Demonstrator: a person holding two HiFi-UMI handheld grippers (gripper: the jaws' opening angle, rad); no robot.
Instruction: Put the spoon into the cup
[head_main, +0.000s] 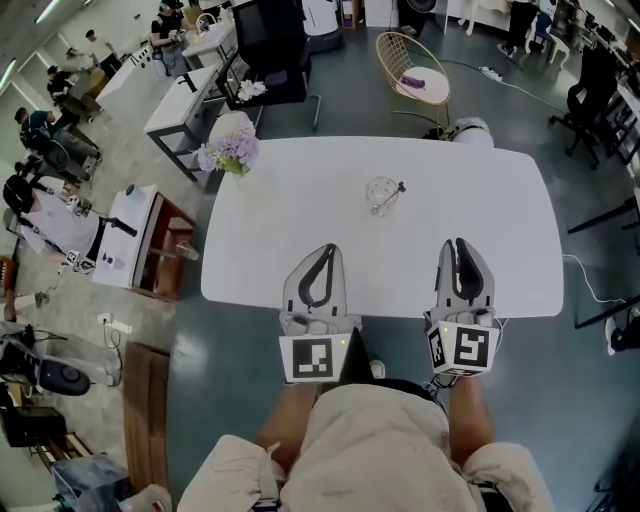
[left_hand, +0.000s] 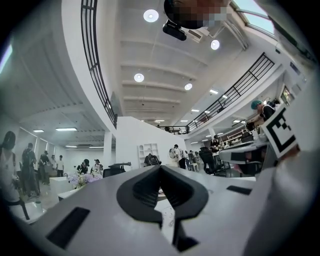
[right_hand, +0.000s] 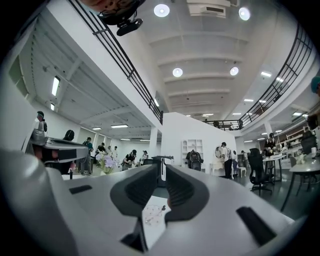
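A clear glass cup (head_main: 381, 193) stands near the middle of the white table (head_main: 290, 215). The spoon (head_main: 393, 190) rests in it, with its handle leaning out to the right. My left gripper (head_main: 325, 248) hangs over the table's near edge, its tips touching and nothing between them (left_hand: 160, 168). My right gripper (head_main: 458, 243) hovers beside it at the right, level, with a narrow gap between its tips (right_hand: 164, 169) and nothing held. In the right gripper view the cup (right_hand: 152, 213) and spoon (right_hand: 162, 208) show small and low between the jaws. Both grippers are well short of the cup.
A vase of pale purple flowers (head_main: 230, 152) stands at the table's far left corner. A wicker chair (head_main: 412, 62) is beyond the table, and desks and a cabinet (head_main: 130, 238) lie to the left. The person's legs fill the bottom of the head view.
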